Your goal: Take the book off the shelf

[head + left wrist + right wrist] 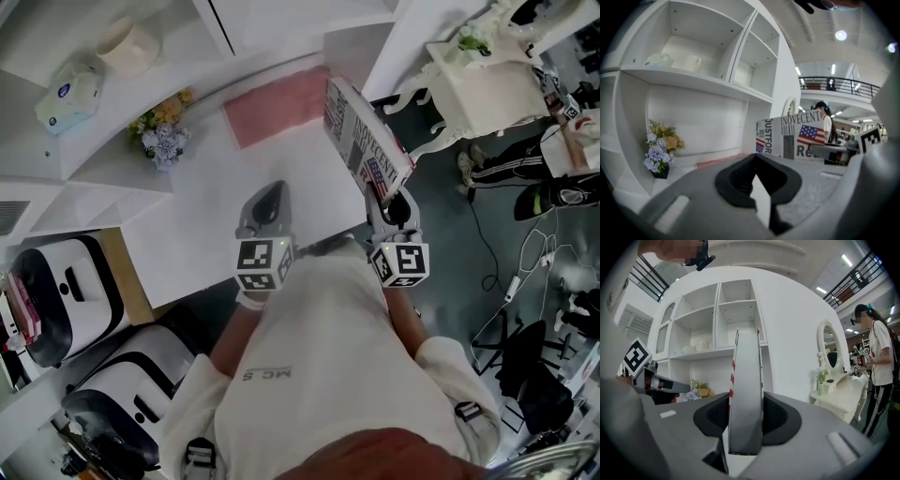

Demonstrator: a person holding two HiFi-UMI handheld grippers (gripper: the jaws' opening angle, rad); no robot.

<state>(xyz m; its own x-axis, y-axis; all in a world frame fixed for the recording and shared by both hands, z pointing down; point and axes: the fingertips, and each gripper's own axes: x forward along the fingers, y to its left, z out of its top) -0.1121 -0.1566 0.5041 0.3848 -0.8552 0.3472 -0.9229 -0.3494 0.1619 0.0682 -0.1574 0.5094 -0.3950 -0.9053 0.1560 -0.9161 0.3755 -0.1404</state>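
Note:
The book (pixel 361 141) has a white newsprint-style cover with a US flag and bold lettering. It stands upright above the right end of the white shelf top (pixel 216 225), out in front of the shelf unit. My right gripper (pixel 387 194) is shut on its lower edge. In the right gripper view the book (pixel 746 380) rises edge-on between the black pads (pixel 776 420). In the left gripper view its cover (pixel 792 138) faces me at the right. My left gripper (pixel 272 194) hovers over the shelf top to the book's left, shut (pixel 755 161) with nothing in it.
A pink mat (pixel 277 108) lies on the shelf top behind the book. A small flower bunch (pixel 164 131) sits in the left corner. A tissue pack (pixel 70 94) and a paper roll (pixel 127 47) rest on the shelf above. A white dressing table (pixel 487 84) stands right, with a person (pixel 879 362) beside it.

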